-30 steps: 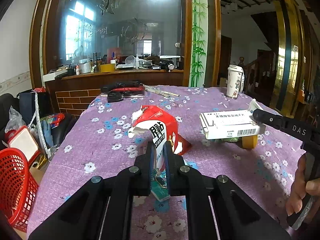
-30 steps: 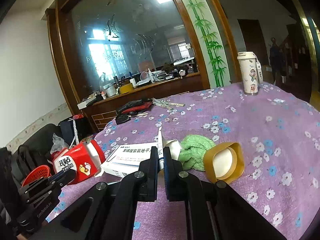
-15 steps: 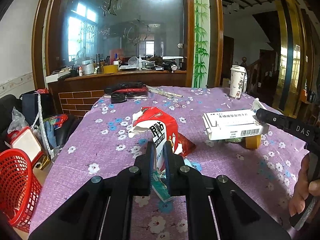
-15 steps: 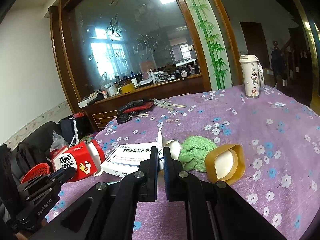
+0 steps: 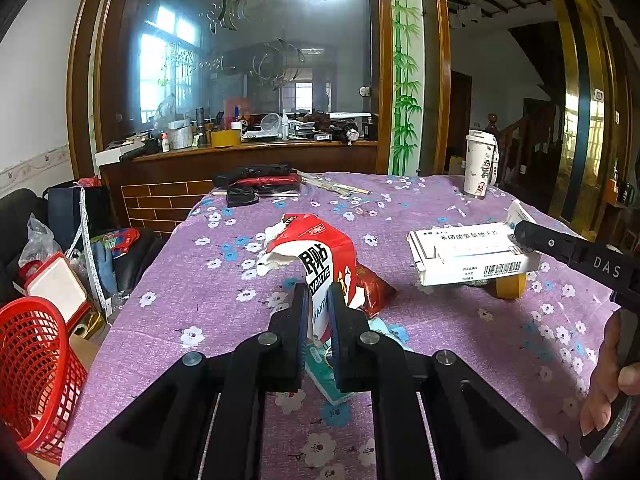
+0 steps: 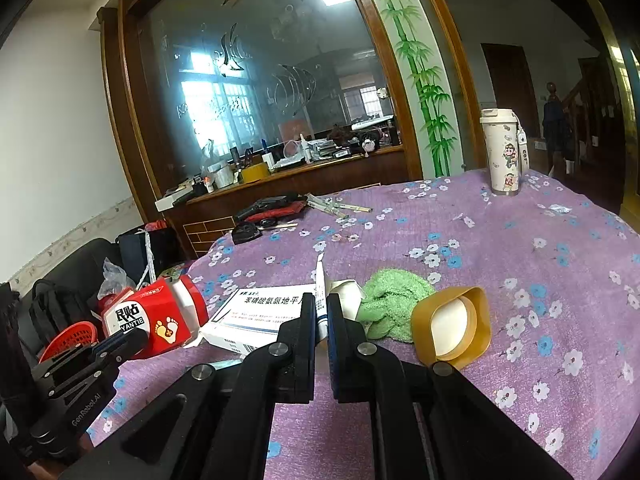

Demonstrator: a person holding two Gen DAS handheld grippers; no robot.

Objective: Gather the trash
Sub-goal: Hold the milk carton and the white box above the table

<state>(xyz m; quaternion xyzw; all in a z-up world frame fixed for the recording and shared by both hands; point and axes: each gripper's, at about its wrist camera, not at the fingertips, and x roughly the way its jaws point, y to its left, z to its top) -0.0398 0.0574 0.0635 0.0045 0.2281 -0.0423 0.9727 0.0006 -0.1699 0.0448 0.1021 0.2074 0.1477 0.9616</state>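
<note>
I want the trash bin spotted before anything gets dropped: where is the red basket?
The red basket sits low at the left wrist view's left edge, off the purple floral table, beside a red-rimmed white box.

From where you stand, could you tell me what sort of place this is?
Probably a lived-in home dining area: a table under a floral purple tablecloth, a cluttered wooden counter before an etched glass partition, and a staircase behind.

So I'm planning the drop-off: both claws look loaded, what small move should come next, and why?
Probably swing the left claw toward the red mesh basket beside the table. It is shut on the torn red-and-white paper package, the basket sits on its side, and the right claw, shut on the white medicine box, is farther off.
</note>
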